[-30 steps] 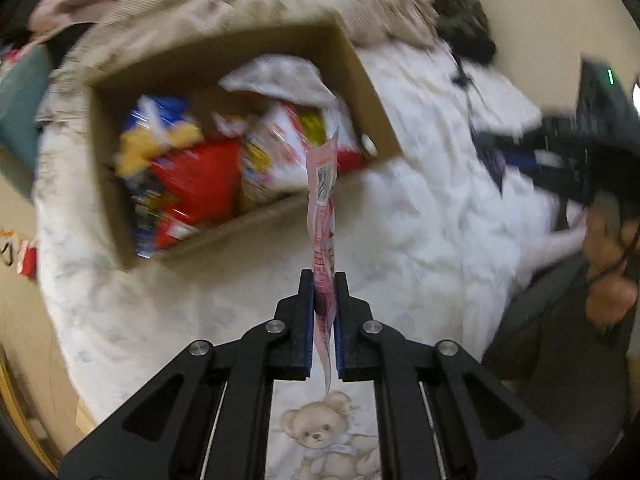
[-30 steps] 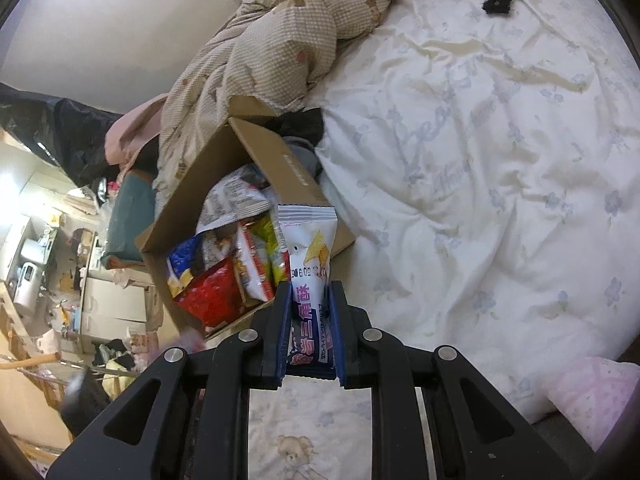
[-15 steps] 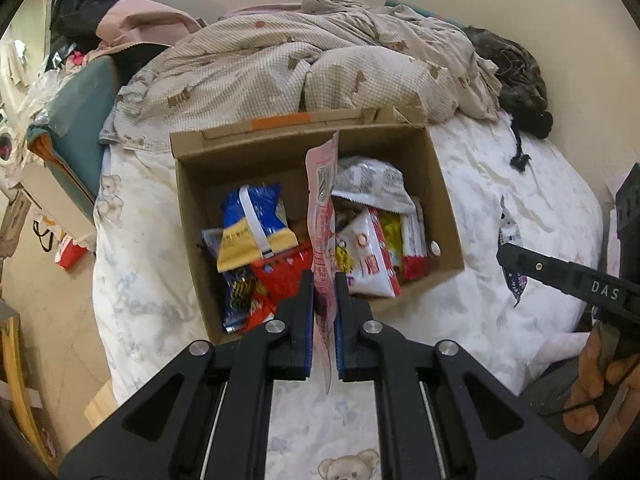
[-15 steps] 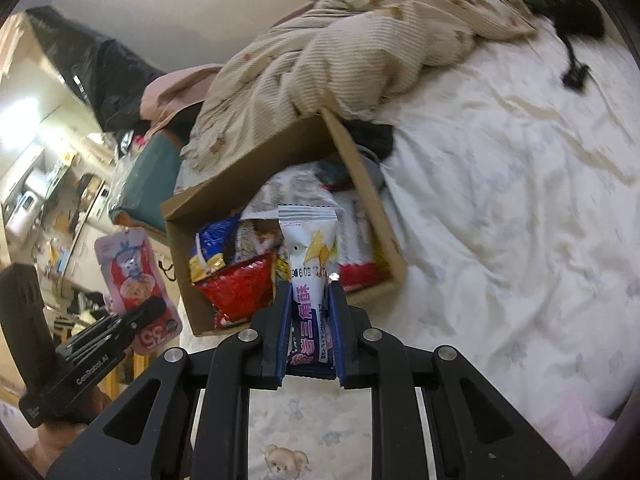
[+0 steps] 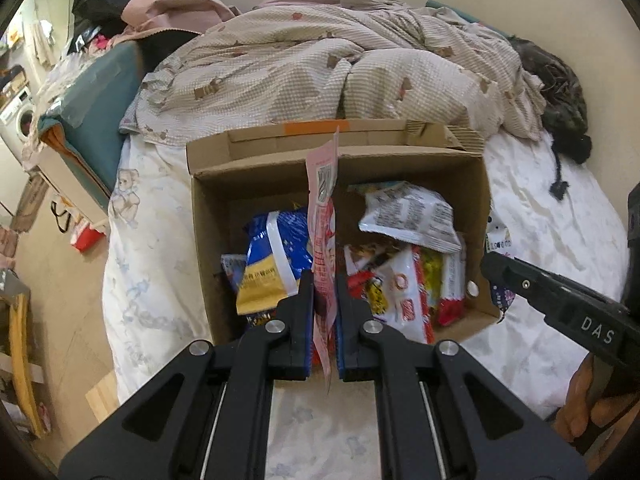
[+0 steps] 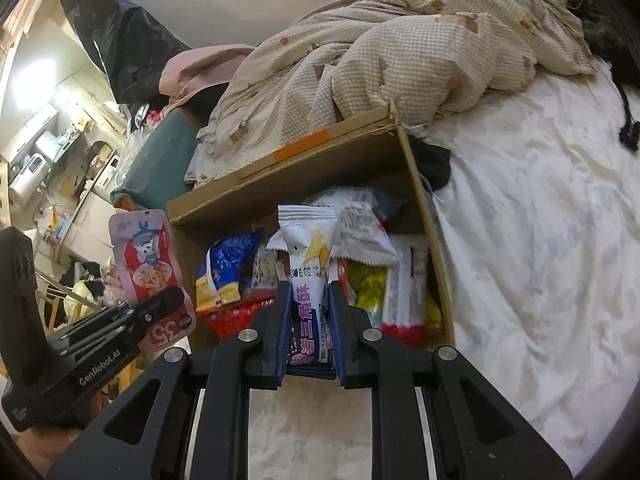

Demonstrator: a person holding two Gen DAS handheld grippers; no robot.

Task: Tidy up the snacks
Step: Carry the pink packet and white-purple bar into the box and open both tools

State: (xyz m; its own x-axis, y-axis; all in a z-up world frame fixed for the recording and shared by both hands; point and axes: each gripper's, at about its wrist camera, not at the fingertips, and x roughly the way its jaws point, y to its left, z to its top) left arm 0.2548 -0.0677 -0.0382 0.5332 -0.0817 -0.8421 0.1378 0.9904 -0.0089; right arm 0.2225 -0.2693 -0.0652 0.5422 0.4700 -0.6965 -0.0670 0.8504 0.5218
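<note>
Box (image 5: 208, 240) on the bed (image 5: 552, 216), open, already holding a loose heap of packets (image 5: 404, 280) (blue-yellow bag, red one, white ones, none lined up). Left gripper (image 5: 324, 320) clamped on a thin pink pouch (image 5: 322, 184), held edge-on above the box's near side. Right gripper (image 6: 309, 320) clamped on a white-and-purple packet (image 6: 308, 264), upright, also over the near side of the box. Judgement: most snacks are in; these two are left to drop in, and the sorting inside looks undone.
</note>
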